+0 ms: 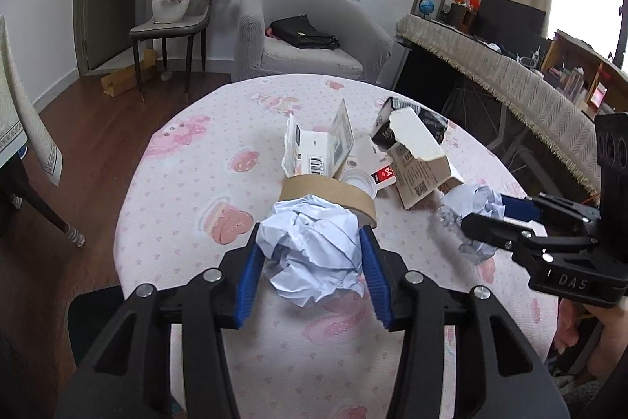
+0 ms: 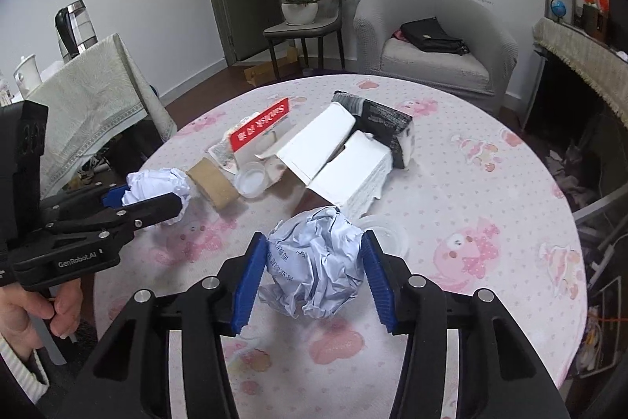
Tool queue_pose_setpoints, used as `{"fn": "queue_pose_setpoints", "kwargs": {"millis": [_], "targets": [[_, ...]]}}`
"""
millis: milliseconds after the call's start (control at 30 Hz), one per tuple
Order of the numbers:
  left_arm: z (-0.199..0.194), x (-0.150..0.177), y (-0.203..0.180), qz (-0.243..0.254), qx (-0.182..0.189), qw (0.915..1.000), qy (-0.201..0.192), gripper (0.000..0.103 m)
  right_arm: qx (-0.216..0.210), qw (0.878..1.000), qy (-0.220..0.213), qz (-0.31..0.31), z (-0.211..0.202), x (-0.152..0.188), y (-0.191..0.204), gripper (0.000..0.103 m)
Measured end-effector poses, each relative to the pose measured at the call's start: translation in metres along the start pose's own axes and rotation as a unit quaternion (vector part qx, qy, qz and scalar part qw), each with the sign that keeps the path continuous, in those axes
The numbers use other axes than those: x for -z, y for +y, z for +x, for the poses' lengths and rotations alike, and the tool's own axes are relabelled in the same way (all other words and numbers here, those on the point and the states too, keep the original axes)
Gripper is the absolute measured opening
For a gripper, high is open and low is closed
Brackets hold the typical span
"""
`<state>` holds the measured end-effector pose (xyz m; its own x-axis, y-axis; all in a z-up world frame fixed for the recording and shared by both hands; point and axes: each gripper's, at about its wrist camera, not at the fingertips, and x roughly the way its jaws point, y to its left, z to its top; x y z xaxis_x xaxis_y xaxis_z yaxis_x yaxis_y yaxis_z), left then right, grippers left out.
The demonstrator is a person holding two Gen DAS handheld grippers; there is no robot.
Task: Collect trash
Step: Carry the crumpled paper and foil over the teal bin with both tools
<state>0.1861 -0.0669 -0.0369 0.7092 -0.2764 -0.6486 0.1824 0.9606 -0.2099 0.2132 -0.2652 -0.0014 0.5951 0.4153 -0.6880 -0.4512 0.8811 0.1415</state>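
Left tongs point(image 1: 310, 254) clench one crumpled paper ball point(image 1: 314, 246) touching the cardboard tape roll point(image 1: 333, 195); right tongs point(image 2: 314, 262) clench another paper wad point(image 2: 314, 262) nearby; lift both straight up, squeezing gently

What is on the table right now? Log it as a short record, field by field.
surface: round table with pink cartoon cloth
left gripper: shut on a crumpled paper ball
right gripper: shut on a second crumpled paper ball, printed text on it
loose trash: brown tape roll, torn white cartons, black packet, clear plastic lid
bin: none in view
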Motion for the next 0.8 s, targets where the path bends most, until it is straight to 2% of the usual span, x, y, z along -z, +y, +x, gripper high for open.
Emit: {"fn": "queue_pose_setpoints", "kwargs": {"millis": [133, 400, 633, 800], "targets": [[-0.006, -0.001, 0.004, -0.006, 0.006, 1.0000, 0.001, 0.050, -0.013, 1.000, -0.005, -0.011, -0.003, -0.005, 0.019, 0.050], [-0.032, 0.000, 0.026, 0.002, -0.035, 0.9991, -0.023, 0.051, -0.032, 0.999, -0.014, -0.027, -0.002, -0.016, 0.048, 0.050], [-0.051, 0.003, 0.058, -0.020, -0.049, 0.9981, -0.033, 0.051, -0.058, 0.998, -0.026, -0.021, 0.001, -0.027, 0.071, 0.050], [-0.063, 0.006, 0.079, -0.033, -0.064, 0.9967, -0.038, 0.051, -0.056, 0.997, -0.040, -0.028, 0.001, -0.037, 0.085, 0.050]]}}
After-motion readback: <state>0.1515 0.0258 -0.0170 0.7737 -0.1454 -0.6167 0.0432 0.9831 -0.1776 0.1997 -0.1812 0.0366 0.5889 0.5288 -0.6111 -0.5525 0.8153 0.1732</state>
